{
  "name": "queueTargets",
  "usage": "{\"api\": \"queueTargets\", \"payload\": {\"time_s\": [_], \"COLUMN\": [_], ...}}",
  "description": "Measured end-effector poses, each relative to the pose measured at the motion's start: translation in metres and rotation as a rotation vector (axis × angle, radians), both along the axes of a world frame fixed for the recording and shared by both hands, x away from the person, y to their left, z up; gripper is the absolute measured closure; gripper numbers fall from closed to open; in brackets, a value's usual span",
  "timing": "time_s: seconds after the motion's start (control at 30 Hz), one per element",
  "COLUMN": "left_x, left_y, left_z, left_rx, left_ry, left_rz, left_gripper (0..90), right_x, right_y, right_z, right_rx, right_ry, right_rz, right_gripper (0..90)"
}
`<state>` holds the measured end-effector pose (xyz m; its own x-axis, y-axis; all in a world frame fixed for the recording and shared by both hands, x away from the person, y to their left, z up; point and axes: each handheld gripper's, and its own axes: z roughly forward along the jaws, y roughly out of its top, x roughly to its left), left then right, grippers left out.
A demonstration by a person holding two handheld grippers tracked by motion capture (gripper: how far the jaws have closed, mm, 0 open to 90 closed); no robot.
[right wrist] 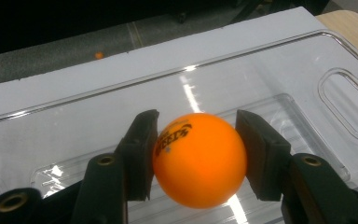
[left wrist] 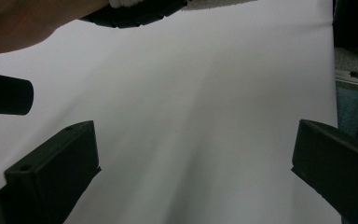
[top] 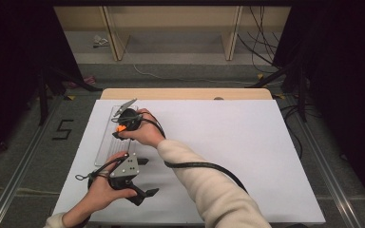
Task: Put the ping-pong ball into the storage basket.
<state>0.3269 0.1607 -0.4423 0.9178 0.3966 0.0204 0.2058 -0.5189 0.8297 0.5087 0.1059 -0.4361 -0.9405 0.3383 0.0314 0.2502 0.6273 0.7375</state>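
White sheet [top: 228, 156] covers the counter [top: 185, 93]; wood edge shows at the far side.

Left gripper [top: 148, 177], high view: held low near the person's edge, jaws lying level and pointing toward the middle of the sheet. In the left gripper view [left wrist: 193, 172] the two black jaws stand wide apart, one at each bottom corner. Bare white sheet lies between them and ahead of them; nothing in the gap, nothing on the pads. Beyond the jaws, at the top of that view, the right arm's sleeve and cable [left wrist: 135, 11] cross.

Right gripper [top: 120, 131], high view: reached across, ahead of the left gripper, over a clear plastic tray [top: 105, 147] at the sheet's left part. Cable [top: 204, 166] trails back along the cream sleeve [top: 209, 185].

Right gripper view [right wrist: 196, 154]: jaws closed on an orange ball [right wrist: 199, 159]. Each pad presses a side of the ball; ball sits squarely between the jaws, out near their tips. Black print on the ball faces up and toward the left pad. Tray [right wrist: 261, 74] lies right under and ahead of the jaws, glossy, with moulded recesses; one rounded recess sits off past the right jaw. Cannot tell whether the ball touches the tray floor or hangs just above it. Beyond the tray's far rim comes the sheet edge, then dark floor with a small orange speck [right wrist: 99, 55].
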Motion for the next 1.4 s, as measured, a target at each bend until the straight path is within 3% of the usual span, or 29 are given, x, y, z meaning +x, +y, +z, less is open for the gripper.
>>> {"api": "queueTargets", "payload": {"time_s": [0.9, 1.23, 1.4], "left_x": [-0.0001, -0.0002, -0.0003], "left_y": [0.0002, 0.0002, 0.0001], "left_z": [0.0001, 0.0001, 0.0001], "left_rx": [0.001, 0.000, 0.000], "left_ry": [0.000, 0.000, 0.000], "left_rz": [-0.001, -0.001, -0.002], "left_gripper": [0.0, 0.0, 0.0], "right_x": [0.0007, 0.0003, -0.0004], "right_y": [0.0013, 0.0026, 0.0018], "right_z": [-0.0037, -0.0038, -0.0003], "right_rx": [-0.013, -0.003, 0.024], "right_ry": [0.001, 0.002, 0.005], "right_rz": [-0.001, 0.001, -0.002], "right_gripper": [51.0, 50.2, 44.6]}}
